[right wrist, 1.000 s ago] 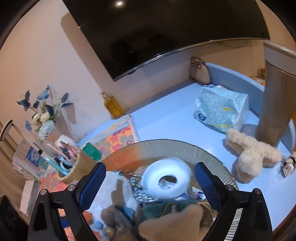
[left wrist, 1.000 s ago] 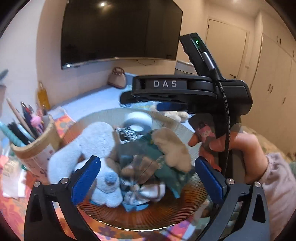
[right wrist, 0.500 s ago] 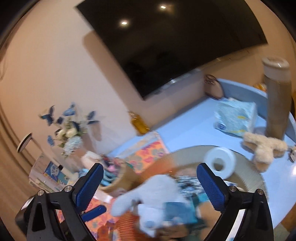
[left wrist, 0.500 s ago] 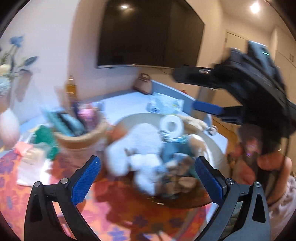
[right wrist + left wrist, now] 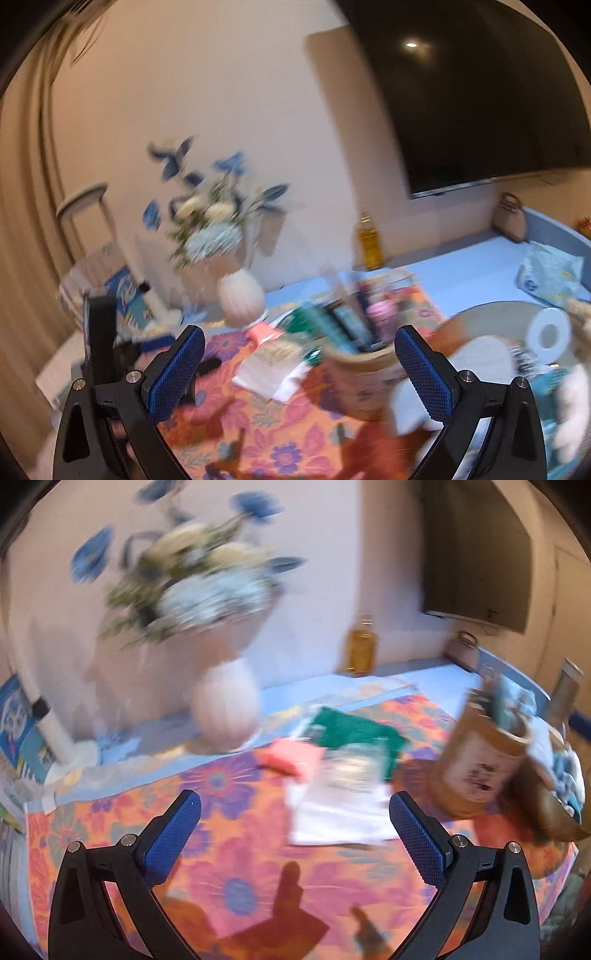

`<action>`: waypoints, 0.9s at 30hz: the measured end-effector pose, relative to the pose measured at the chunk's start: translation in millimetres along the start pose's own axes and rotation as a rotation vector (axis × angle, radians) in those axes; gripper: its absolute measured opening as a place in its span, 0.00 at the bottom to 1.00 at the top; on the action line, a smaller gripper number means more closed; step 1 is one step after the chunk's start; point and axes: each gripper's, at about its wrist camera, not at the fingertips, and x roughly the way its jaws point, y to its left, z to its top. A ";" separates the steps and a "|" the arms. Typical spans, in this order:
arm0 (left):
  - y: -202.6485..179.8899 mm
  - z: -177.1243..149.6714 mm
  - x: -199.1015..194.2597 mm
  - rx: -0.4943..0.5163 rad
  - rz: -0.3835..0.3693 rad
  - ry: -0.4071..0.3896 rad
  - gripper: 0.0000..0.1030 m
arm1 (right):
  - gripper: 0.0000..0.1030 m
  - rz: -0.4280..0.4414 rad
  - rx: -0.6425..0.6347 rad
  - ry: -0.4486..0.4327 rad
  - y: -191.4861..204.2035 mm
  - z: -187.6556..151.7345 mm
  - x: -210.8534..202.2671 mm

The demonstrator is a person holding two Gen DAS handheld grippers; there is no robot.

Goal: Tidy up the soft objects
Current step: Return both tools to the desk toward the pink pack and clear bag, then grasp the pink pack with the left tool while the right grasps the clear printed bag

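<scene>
Left wrist view | one left gripper [image 5: 293, 834] wide open, empty | one right gripper [image 5: 299, 363] wide open, empty | plush toys [image 5: 480, 354] in one basket [image 5: 491, 310], right of fingers [image 5: 421, 373], untouched

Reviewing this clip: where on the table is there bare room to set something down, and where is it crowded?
Free: the floral cloth in front of the open left gripper, near of the white papers; also the blue tabletop between the amber bottle and tissue pack. Crowded: around the pen holder and the round tray.
</scene>
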 end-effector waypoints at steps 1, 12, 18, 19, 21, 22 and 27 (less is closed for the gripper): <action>11.8 0.9 3.8 -0.020 -0.005 -0.002 0.99 | 1.00 0.013 -0.023 0.017 11.0 -6.5 8.2; 24.2 7.9 74.4 -0.039 -0.061 0.022 0.99 | 1.00 -0.149 -0.017 0.241 50.1 -64.6 138.4; 18.0 11.9 121.1 0.012 -0.114 0.066 0.99 | 1.00 -0.238 0.033 0.307 33.0 -64.8 180.7; 18.1 13.4 128.5 0.012 -0.122 0.090 0.99 | 1.00 -0.257 0.035 0.304 30.2 -63.1 183.6; 23.8 16.1 143.6 -0.016 -0.163 0.144 0.99 | 0.99 -0.282 0.039 0.305 25.9 -58.6 194.6; 27.4 16.5 148.6 -0.038 -0.189 0.162 0.99 | 0.99 -0.279 0.037 0.311 26.2 -58.0 199.9; 27.5 15.8 154.4 -0.044 -0.186 0.169 0.96 | 0.99 -0.286 0.017 0.368 28.3 -57.5 221.7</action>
